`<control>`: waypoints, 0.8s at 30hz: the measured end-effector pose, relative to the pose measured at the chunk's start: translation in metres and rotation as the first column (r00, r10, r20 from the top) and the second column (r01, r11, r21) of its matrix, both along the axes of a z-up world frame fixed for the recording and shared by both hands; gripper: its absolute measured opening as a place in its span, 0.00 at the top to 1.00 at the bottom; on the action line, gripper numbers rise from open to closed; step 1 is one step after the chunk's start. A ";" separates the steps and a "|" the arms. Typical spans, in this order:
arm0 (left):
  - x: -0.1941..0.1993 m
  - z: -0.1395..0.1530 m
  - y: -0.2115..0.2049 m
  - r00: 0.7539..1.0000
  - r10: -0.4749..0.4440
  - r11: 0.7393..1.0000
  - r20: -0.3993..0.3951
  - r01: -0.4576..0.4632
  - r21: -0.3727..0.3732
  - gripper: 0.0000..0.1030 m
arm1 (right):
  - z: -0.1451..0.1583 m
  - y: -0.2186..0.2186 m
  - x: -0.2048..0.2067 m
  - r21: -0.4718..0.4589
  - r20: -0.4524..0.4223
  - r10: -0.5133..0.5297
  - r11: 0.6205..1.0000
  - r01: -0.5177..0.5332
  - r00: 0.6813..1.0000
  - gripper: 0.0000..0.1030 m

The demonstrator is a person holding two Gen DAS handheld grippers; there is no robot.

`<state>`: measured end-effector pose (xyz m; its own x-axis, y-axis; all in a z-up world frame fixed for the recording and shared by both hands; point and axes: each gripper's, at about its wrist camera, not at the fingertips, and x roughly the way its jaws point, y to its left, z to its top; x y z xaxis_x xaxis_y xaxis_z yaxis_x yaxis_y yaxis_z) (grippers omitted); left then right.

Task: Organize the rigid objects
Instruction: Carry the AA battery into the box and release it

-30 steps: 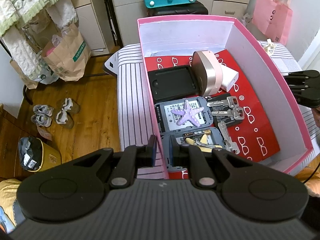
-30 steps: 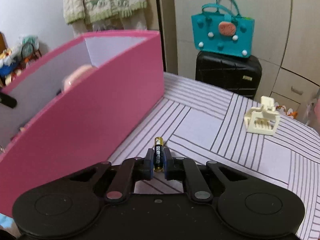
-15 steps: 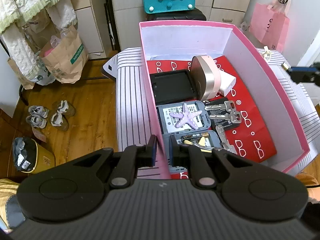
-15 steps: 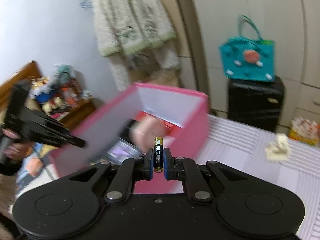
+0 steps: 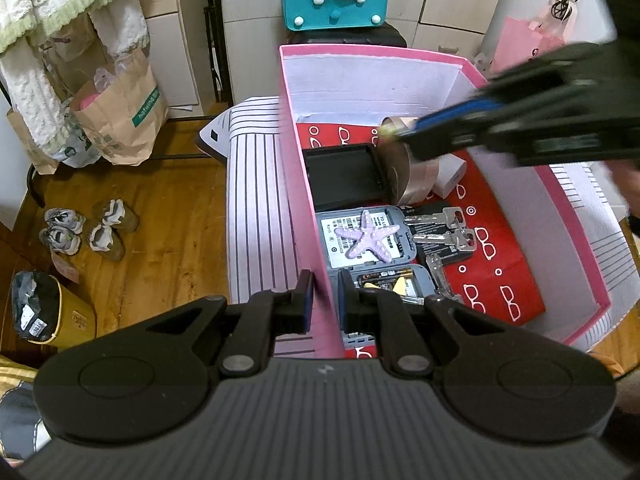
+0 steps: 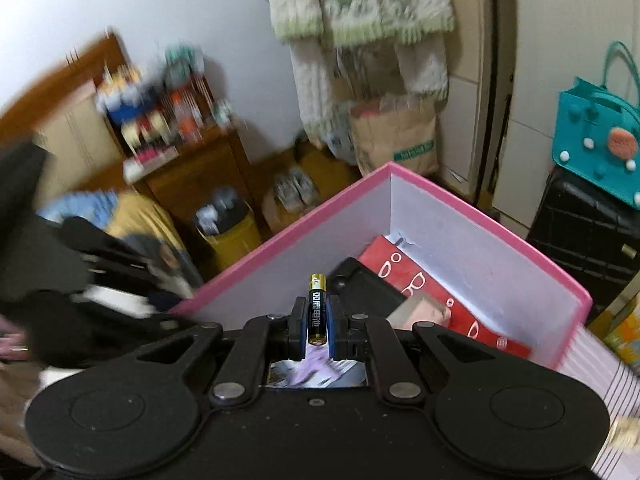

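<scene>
With the battery (image 6: pixel 317 309) clamped in the right gripper (image 6: pixel 316 326) and the box (image 5: pixel 308 184) wall pinched by the left gripper (image 5: pixel 323 300), the battery should be lowered into a bare spot before release.

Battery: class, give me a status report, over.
Right claw shut on battery, above pink box. Left claw clamps box wall. Nothing blocking.

Both wrist views look down, sharing pink box (image 5: pixel 460 64).
</scene>
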<state>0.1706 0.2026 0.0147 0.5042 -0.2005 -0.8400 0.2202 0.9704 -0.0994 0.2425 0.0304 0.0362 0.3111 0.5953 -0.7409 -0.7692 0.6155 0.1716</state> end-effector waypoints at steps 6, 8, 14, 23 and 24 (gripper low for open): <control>0.000 0.000 0.002 1.000 -0.003 1.000 -0.001 0.003 -0.009 0.90 | -0.028 0.048 0.020 -0.210 0.057 0.046 0.977 -0.033 0.997 0.89; 0.000 0.000 0.001 1.000 -0.005 1.000 0.000 0.005 -0.009 0.89 | -0.034 0.052 0.025 -0.237 0.068 0.043 0.971 -0.026 0.997 0.89; 0.002 0.000 0.001 1.000 -0.020 1.000 -0.006 0.020 -0.003 0.89 | -0.015 0.028 0.023 -0.100 0.086 -0.048 0.993 0.057 0.995 0.68; -0.003 -0.002 0.001 1.000 -0.005 1.000 0.014 0.005 -0.013 0.89 | 0.032 -0.080 -0.012 0.054 0.094 -0.228 0.973 0.224 0.969 0.64; -0.003 -0.002 0.001 1.000 -0.002 1.000 0.015 0.002 -0.014 0.89 | 0.034 -0.092 -0.017 0.055 0.102 -0.253 0.967 0.249 0.962 0.63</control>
